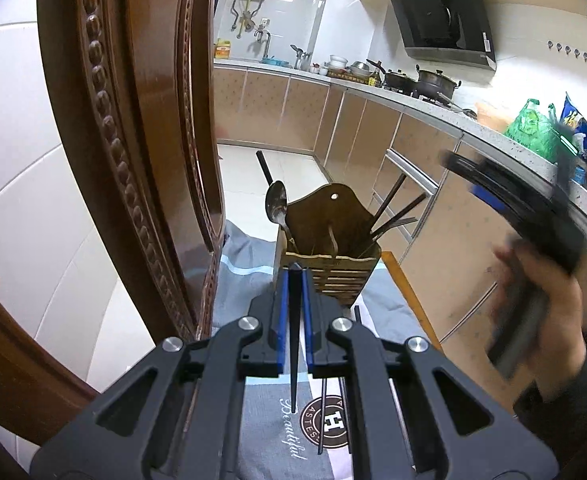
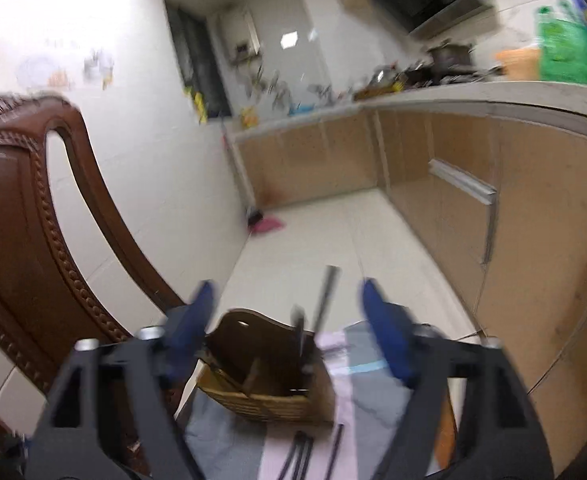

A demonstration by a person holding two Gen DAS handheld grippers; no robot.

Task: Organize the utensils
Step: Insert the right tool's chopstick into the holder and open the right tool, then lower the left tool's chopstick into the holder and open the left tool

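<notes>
My left gripper (image 1: 295, 276) is shut on a black chopstick (image 1: 294, 344) that points up between its blue fingers, just in front of the wooden utensil holder (image 1: 329, 272). The holder has a spoon (image 1: 275, 202) and several dark chopsticks (image 1: 393, 210) in it. Loose chopsticks (image 1: 322, 412) lie on the cloth below. My right gripper (image 2: 285, 300) is open and empty above the holder (image 2: 265, 376), blurred by motion. It also shows in the left wrist view (image 1: 533, 216), raised at the right. More chopsticks (image 2: 299, 456) lie on the cloth.
A grey and pink cloth (image 1: 269, 432) covers the seat. A carved brown chair back (image 1: 141, 140) stands close at the left. Kitchen cabinets (image 1: 425, 184) and a counter with pots and bags run along the right.
</notes>
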